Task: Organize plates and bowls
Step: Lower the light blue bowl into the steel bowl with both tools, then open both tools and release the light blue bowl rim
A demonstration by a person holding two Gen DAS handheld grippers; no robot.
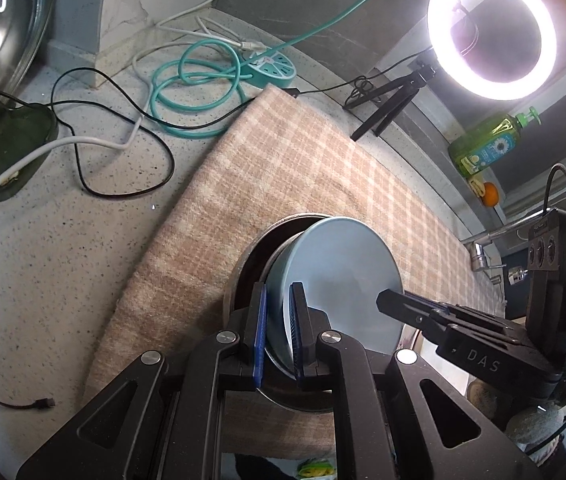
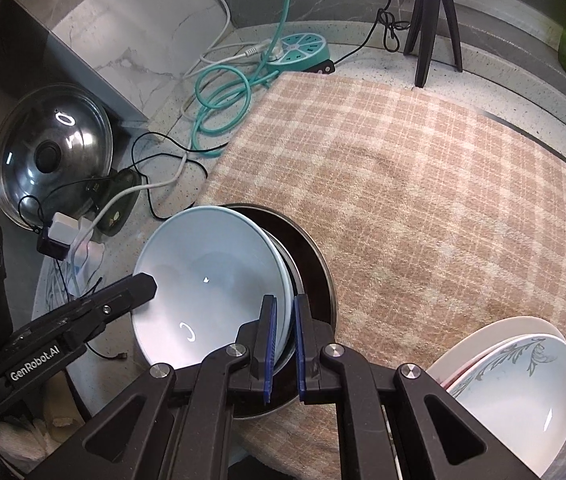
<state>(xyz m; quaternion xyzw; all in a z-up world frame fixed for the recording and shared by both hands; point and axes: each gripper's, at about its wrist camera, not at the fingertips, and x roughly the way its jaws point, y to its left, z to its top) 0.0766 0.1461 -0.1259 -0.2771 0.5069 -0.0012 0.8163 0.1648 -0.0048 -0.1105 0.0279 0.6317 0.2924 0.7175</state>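
A light blue plate (image 1: 343, 276) stands tilted on edge inside a dark round metal pan (image 1: 251, 276) on the plaid cloth. My left gripper (image 1: 279, 328) is shut on the plate's near rim. My right gripper (image 2: 285, 340) is shut on the opposite rim of the same plate (image 2: 203, 280), with the pan (image 2: 315, 276) behind it. Each gripper's fingers show in the other's view. A stack of white plates, the top one with a grey leaf pattern (image 2: 523, 392), lies at the lower right of the right wrist view.
The plaid cloth (image 2: 423, 180) covers the speckled counter (image 1: 63, 260). A teal power strip (image 2: 303, 50) with coiled cables, a glass pot lid (image 2: 51, 152), a ring light (image 1: 491, 32) on a tripod (image 2: 435, 20), a green soap bottle (image 1: 487, 144) and a faucet (image 1: 483, 252) stand around.
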